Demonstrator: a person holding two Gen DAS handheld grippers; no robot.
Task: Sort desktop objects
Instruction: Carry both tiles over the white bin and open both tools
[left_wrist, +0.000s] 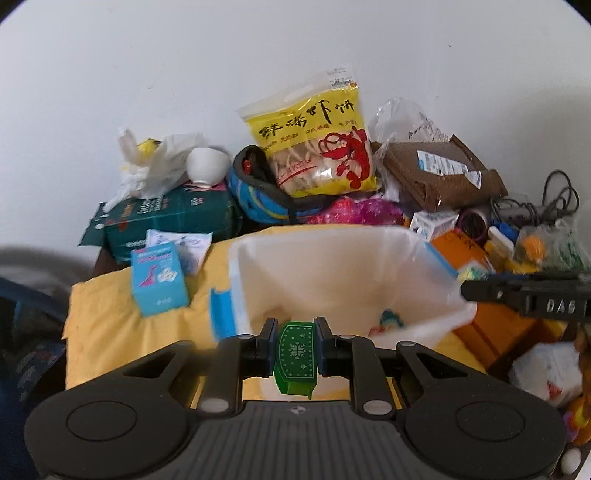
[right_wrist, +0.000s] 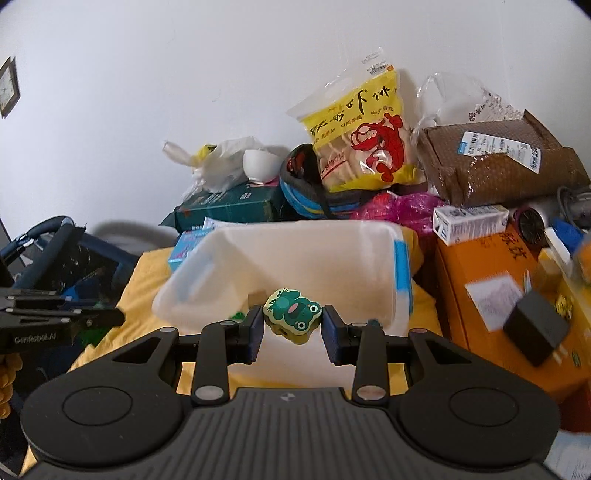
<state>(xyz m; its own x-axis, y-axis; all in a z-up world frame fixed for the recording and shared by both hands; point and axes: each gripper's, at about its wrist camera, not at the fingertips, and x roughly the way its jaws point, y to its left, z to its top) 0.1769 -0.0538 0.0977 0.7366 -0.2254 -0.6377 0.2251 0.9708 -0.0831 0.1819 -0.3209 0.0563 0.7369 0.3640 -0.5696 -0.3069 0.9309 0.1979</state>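
My left gripper is shut on a small green box with a white snowflake pattern, held over the near rim of the white plastic bin. My right gripper holds a green frog-shaped toy between its pads, over the near rim of the same bin. A few small items lie in the bin's bottom. The right gripper's tip shows at the right edge of the left wrist view; the left gripper shows at the left of the right wrist view.
The bin stands on a yellow cloth. Behind it: a light blue dinosaur box, dark green package, white bowl, yellow snack bag, brown parcel. An orange box with a black charger sits right.
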